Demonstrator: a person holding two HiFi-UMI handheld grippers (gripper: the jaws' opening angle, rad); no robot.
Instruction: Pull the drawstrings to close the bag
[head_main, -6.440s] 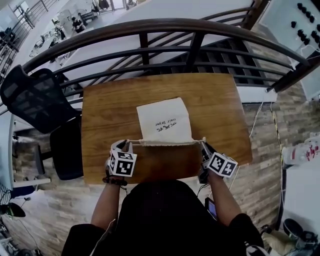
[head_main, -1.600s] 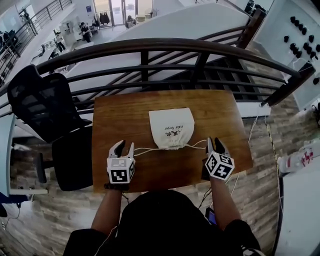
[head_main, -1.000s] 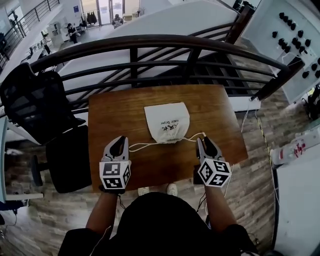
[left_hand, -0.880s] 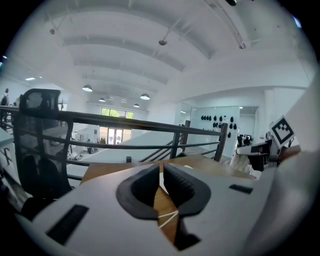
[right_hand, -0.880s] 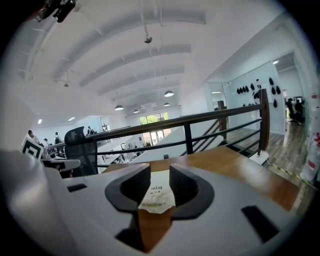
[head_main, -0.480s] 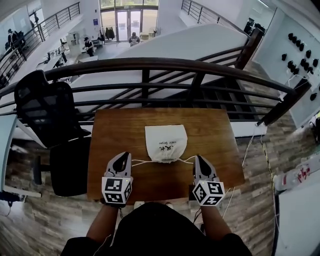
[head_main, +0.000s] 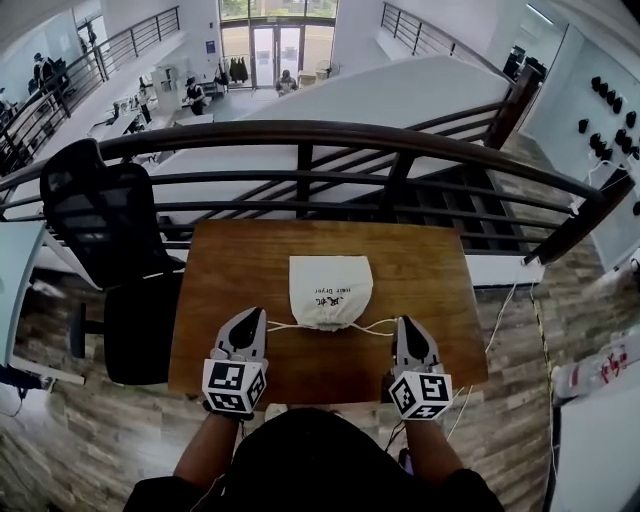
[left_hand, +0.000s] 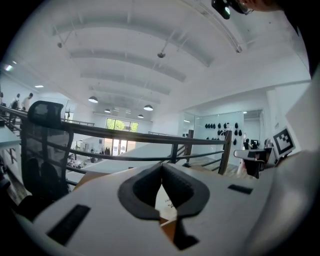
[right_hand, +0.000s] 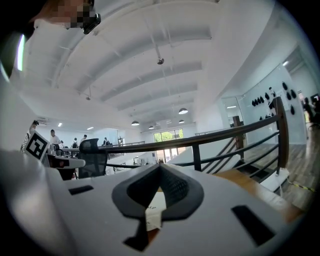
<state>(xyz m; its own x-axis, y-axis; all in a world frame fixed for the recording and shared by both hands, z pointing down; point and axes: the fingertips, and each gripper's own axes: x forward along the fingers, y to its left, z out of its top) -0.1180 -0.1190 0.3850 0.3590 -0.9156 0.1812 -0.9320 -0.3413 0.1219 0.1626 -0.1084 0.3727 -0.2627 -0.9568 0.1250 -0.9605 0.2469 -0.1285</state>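
Observation:
A white cloth bag (head_main: 330, 285) lies on the wooden table (head_main: 430, 260), its mouth gathered tight at the near end. Thin white drawstrings (head_main: 285, 326) trail left and right of that mouth, with the right drawstring (head_main: 375, 327) lying slack on the wood. My left gripper (head_main: 255, 313) sits just left of the string's end; its jaws are closing the last bit, tips meeting with nothing between them. My right gripper (head_main: 404, 322) mirrors it on the right, jaws also closing, tips touching with nothing held. In the gripper views the left gripper (left_hand: 161, 167) and right gripper (right_hand: 160, 167) show tips together, the bag (left_hand: 167, 202) behind.
A dark curved railing (head_main: 320, 135) runs behind the table's far edge. A black office chair (head_main: 100, 220) stands to the left. Wood floor shows right of the table, with a cable (head_main: 500, 310) hanging off that side.
Both grippers drew slightly back toward the table's near edge. The right gripper's jaws went from parted to shut. The drawstrings stay slack beside the cinched bag.

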